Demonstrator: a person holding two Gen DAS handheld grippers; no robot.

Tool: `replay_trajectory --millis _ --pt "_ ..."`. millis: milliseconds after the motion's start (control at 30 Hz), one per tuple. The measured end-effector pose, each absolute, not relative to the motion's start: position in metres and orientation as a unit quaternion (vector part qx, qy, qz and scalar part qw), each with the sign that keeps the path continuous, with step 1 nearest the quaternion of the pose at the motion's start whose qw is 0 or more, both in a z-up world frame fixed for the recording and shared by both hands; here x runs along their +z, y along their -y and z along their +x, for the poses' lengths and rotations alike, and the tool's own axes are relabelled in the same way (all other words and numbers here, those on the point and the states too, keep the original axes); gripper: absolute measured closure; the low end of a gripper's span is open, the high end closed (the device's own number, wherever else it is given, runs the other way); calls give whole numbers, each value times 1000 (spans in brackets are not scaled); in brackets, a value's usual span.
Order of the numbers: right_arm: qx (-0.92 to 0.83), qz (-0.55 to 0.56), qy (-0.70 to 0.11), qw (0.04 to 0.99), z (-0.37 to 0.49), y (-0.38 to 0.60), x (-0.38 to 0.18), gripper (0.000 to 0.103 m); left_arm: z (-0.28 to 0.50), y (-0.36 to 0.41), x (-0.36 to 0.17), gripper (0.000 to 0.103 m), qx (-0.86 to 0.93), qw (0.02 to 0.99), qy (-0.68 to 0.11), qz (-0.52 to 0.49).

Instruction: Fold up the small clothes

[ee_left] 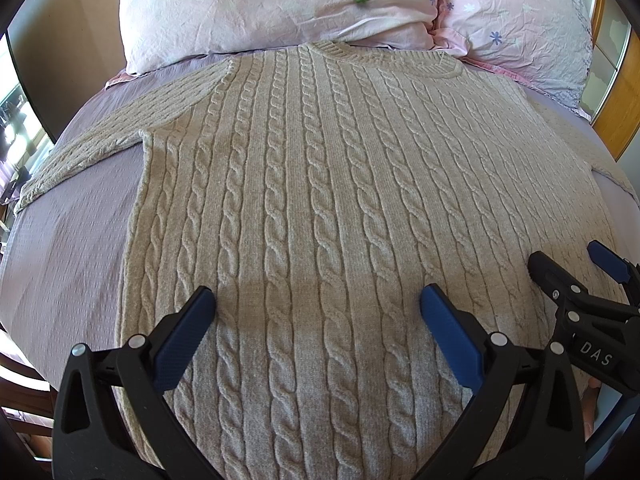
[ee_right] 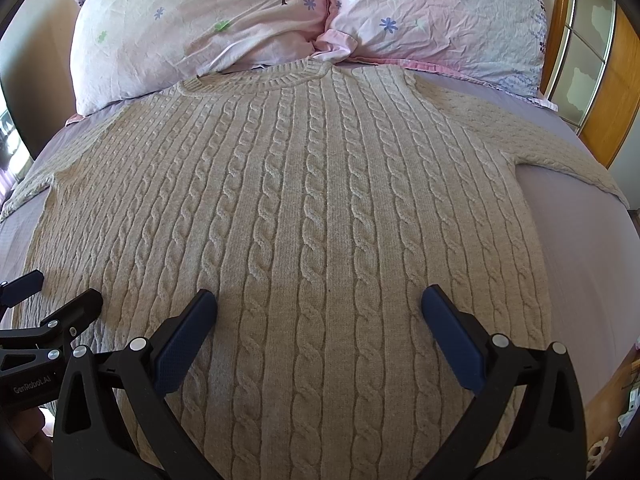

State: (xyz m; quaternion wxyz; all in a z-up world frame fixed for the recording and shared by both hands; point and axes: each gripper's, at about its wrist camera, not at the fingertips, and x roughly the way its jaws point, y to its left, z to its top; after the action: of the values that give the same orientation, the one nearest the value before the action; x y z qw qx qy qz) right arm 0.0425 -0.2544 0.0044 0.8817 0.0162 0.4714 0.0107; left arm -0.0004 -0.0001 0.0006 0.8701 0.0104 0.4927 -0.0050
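A beige cable-knit sweater (ee_left: 320,184) lies flat, face up, on a bed with a lilac sheet (ee_left: 68,248). Its collar points to the pillows and both sleeves are spread out sideways. It also fills the right wrist view (ee_right: 304,208). My left gripper (ee_left: 318,300) is open and empty, hovering over the lower left part of the sweater. My right gripper (ee_right: 319,300) is open and empty over the lower right part. Each gripper shows at the edge of the other's view: the right one (ee_left: 568,268) and the left one (ee_right: 52,288), both open.
Two pink flowered pillows (ee_left: 272,4) (ee_right: 436,16) lie at the head of the bed, touching the sweater's collar. A wooden headboard or frame (ee_right: 612,92) stands at the right. Bare sheet (ee_right: 576,264) shows beside the sweater on both sides.
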Motion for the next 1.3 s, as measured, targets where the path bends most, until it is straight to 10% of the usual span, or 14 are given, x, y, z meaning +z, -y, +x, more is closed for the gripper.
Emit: replay_trajectory --millis 1000,1300 --pt "92 0 -440 893 38 262 9 1 4 2 0 2 -12 870 -493 18" --pt "-103 203 -300 926 45 488 71 1 5 -6 3 2 -43 879 -475 8"
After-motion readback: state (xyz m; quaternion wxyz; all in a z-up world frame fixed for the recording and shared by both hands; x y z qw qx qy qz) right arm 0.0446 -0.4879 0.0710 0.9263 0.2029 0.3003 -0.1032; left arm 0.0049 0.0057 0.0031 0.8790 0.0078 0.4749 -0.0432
